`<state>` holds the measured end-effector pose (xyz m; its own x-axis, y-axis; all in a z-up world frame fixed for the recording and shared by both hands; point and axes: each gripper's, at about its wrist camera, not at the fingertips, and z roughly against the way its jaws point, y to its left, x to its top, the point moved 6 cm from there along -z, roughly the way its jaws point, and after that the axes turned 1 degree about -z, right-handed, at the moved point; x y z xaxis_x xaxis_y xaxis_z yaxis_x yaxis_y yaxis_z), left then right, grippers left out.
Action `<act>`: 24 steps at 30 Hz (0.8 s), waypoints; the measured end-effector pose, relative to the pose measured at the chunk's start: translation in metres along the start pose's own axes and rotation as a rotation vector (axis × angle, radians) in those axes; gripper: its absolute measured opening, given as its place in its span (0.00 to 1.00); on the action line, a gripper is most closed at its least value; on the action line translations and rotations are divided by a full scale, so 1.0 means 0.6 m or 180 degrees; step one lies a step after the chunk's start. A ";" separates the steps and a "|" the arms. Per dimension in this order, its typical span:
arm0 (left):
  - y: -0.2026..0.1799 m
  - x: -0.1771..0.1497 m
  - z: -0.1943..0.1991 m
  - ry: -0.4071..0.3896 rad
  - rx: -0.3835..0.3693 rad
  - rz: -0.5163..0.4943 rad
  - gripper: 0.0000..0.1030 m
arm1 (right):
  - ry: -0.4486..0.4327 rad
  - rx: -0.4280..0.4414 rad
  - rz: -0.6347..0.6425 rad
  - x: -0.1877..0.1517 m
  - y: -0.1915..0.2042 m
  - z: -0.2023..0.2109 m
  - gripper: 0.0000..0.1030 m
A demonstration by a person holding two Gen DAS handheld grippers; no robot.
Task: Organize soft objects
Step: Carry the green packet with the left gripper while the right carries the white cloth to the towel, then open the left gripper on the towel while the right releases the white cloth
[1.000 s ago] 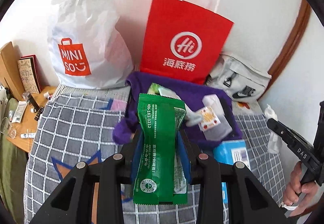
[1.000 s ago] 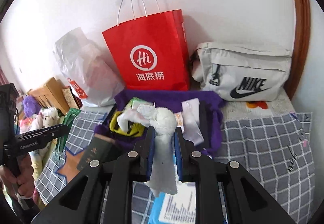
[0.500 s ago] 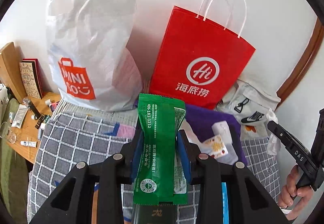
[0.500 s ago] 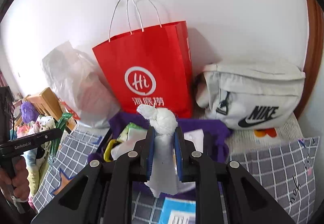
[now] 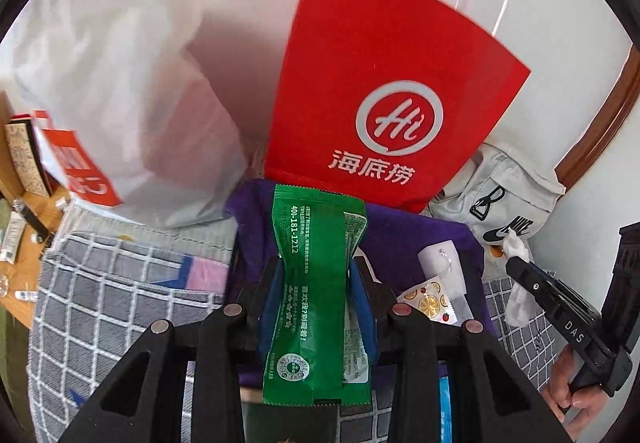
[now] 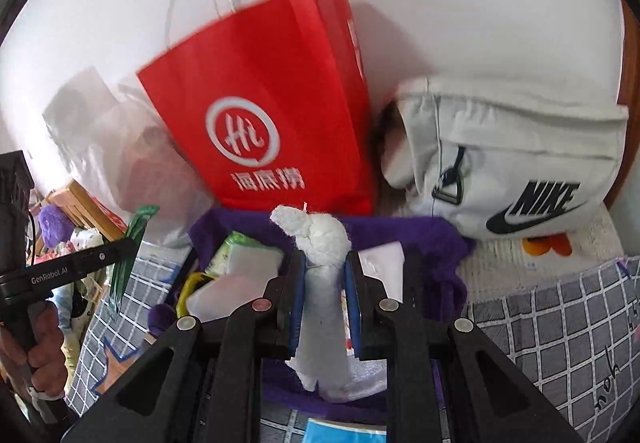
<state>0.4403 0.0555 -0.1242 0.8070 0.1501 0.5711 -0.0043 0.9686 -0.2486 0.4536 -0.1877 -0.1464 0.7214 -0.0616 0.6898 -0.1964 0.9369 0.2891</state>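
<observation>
My left gripper point(image 5: 316, 277) is shut on a green foil packet point(image 5: 316, 227) that stands upright between its blue pads, above a purple cloth point(image 5: 404, 235). My right gripper point(image 6: 325, 273) is shut on a knotted white cloth point(image 6: 326, 239), also over the purple cloth point(image 6: 404, 239). On that cloth lie white sachets, a fruit-print sachet point(image 5: 430, 295) and a green-and-white pack point(image 6: 240, 253). Each view shows the other gripper at its edge, held by a hand: the right one point(image 5: 520, 267) and the left one point(image 6: 130, 245).
A red paper bag point(image 5: 380, 103) stands against the wall behind the purple cloth. A white plastic shopping bag point(image 5: 120, 83) is to its left and a grey Nike bag point(image 6: 520, 163) to its right. A grey checked bedcover point(image 5: 120, 283) lies underneath. A wooden side table point(image 5: 20, 255) is far left.
Both grippers have moved forward towards the wall and slightly down. The red bag and purple cloth now appear nearer and larger. Both grips are unchanged.
</observation>
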 end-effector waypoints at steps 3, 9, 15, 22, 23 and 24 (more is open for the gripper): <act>-0.004 -0.005 -0.021 0.0023 -0.0027 -0.0022 0.31 | 0.0048 0.0008 0.0001 -0.004 -0.009 -0.009 0.18; 0.008 -0.004 -0.053 0.0134 -0.0068 -0.0012 0.31 | 0.0139 -0.0090 0.0015 -0.012 -0.026 -0.030 0.18; 0.025 0.001 -0.068 0.0180 -0.0083 0.0042 0.31 | 0.0233 -0.0168 0.0022 -0.019 -0.039 -0.050 0.19; 0.030 -0.002 -0.083 0.0254 -0.0079 0.0058 0.31 | 0.0423 -0.0203 0.0084 -0.037 -0.034 -0.083 0.20; 0.030 -0.002 -0.087 0.0269 -0.0084 0.0070 0.31 | 0.0441 -0.0199 0.0101 -0.039 -0.031 -0.087 0.20; 0.031 -0.003 -0.090 0.0283 -0.0095 0.0082 0.31 | 0.0463 -0.0190 0.0120 -0.042 -0.028 -0.090 0.20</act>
<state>0.4708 0.0624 -0.1718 0.8561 0.1555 0.4928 -0.0093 0.9581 -0.2862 0.4749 -0.1833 -0.2046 0.8038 0.0204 0.5946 -0.1884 0.9567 0.2219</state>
